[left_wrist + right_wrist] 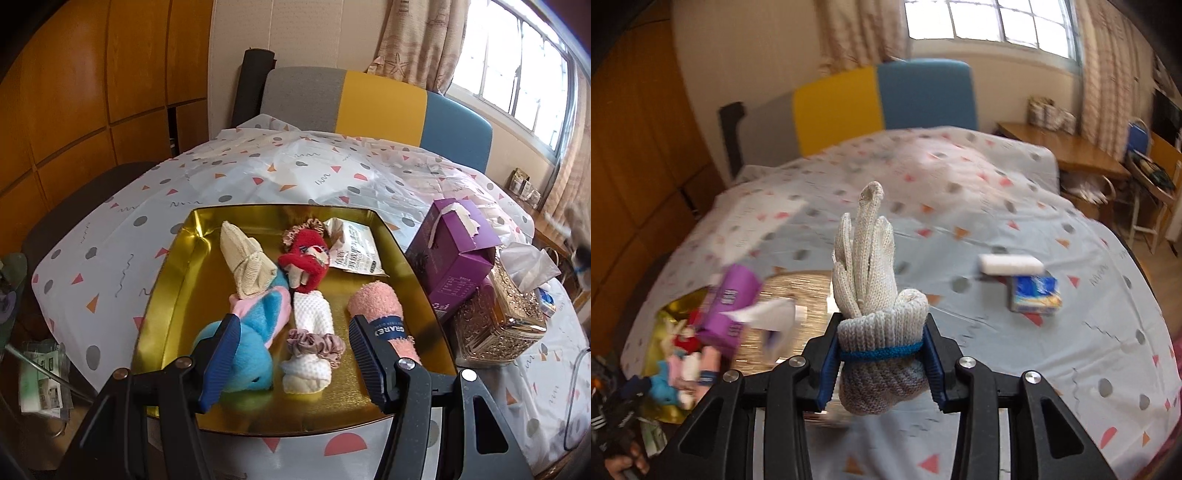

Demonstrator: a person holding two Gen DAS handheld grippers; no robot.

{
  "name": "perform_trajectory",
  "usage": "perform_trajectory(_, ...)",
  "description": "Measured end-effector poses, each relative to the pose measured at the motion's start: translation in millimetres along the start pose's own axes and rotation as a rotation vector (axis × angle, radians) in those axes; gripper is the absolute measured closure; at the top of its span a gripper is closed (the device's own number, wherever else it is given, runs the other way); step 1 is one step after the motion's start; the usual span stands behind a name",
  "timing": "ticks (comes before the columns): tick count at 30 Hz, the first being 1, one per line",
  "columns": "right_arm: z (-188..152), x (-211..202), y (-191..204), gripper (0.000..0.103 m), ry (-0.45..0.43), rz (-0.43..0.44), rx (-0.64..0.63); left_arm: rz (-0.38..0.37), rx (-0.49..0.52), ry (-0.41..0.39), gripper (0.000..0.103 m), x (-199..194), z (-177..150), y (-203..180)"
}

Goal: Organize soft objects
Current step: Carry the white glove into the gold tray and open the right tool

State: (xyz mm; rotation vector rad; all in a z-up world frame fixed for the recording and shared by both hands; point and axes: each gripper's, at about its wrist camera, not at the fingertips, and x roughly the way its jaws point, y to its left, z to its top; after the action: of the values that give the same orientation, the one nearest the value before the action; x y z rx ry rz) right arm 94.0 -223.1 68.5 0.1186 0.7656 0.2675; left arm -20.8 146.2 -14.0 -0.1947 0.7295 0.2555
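We hold the rolled grey knit glove clamped in our right tool, lifted at frame centre above the counter, whose lower right lies bare. Our left tool hovers open over the gold tray at lower centre, its near edge just below, soft items crowding inside.

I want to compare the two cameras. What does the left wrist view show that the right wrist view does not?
Only the left wrist view: the open left gripper over the white roll with a scrunchie.

Only the right wrist view: the right gripper shut on a knitted glove, and a white block on the tablecloth.

Both: the gold tray, the purple box and the blue plush toy.
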Motion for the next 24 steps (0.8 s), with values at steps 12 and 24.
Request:
perform_trajectory(12, -31, 42, 176, 0.063, 0.118, 0.277, -0.217, 0.053, -0.047, -0.013, 0.041, -4, 1, 28)
perform_trajectory(24, -86, 126, 228, 0.059, 0.351, 0.255, -0.220, 0.082, -0.075, -0.013, 0.041, -2, -1, 44)
